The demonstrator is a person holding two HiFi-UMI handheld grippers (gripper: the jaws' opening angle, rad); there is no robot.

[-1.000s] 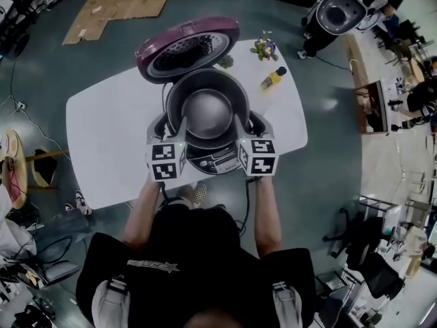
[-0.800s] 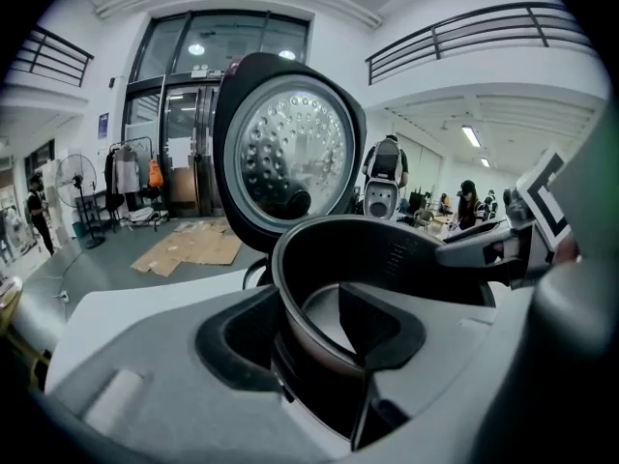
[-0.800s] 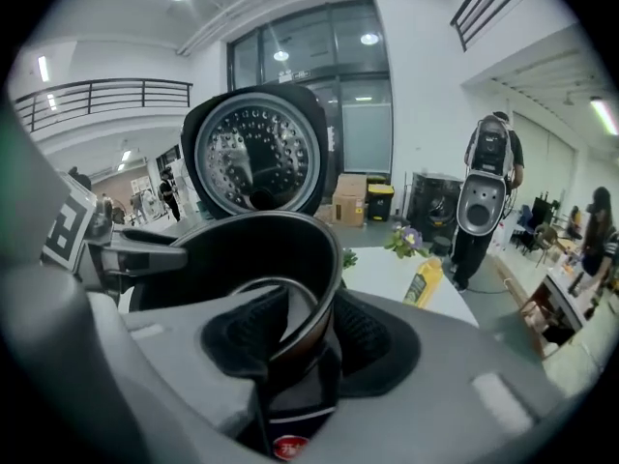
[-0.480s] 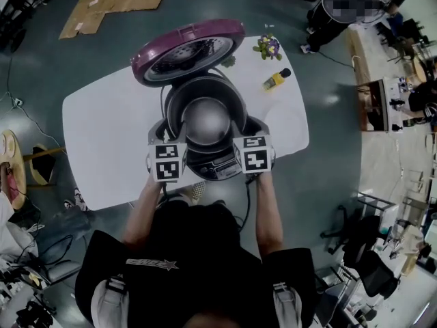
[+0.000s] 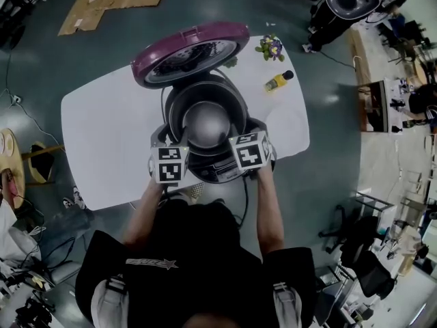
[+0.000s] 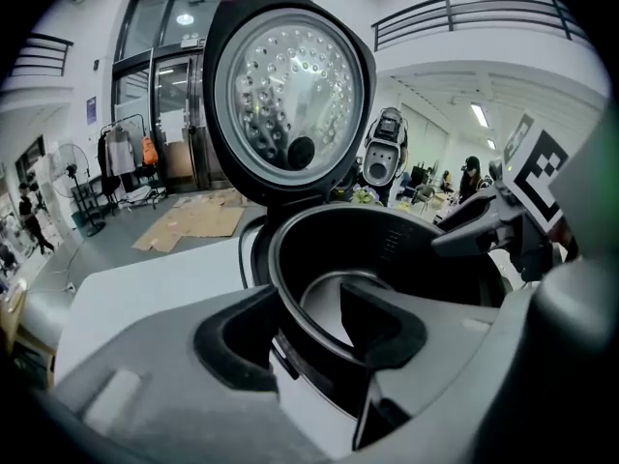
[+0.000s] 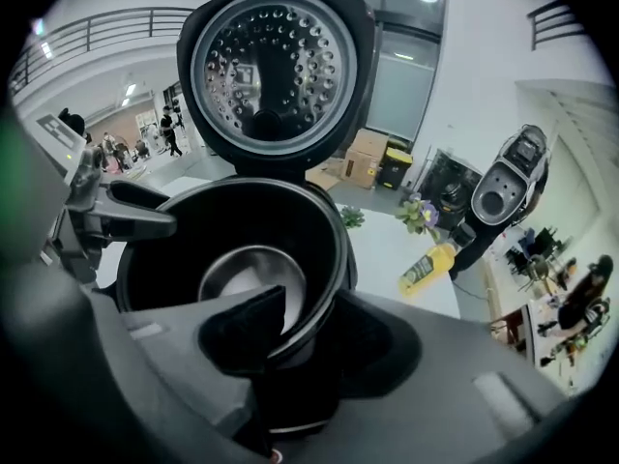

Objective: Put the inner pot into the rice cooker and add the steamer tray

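One white table (image 5: 102,125) is lying beneath both pairs of fingers; cooker (image 5: 213,169), lid (image 5: 188,50) raised, is standing just ahead of them; pot (image 6: 387,249) is sitting inside it, rim running between each pair; left gripper (image 6: 311,309) is gaping, pads off the rim; right gripper (image 7: 314,317) has just been opening, likewise loose.

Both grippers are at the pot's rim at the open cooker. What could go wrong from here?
The right gripper has just been opening its jaws with the rim of the inner pot between them; if the pot isn't seated, which I can't confirm, it could drop or tilt.
The left gripper too has a finger inside; withdrawing could hook the rim.
The open lid stands close behind; a rising gripper might knock it.
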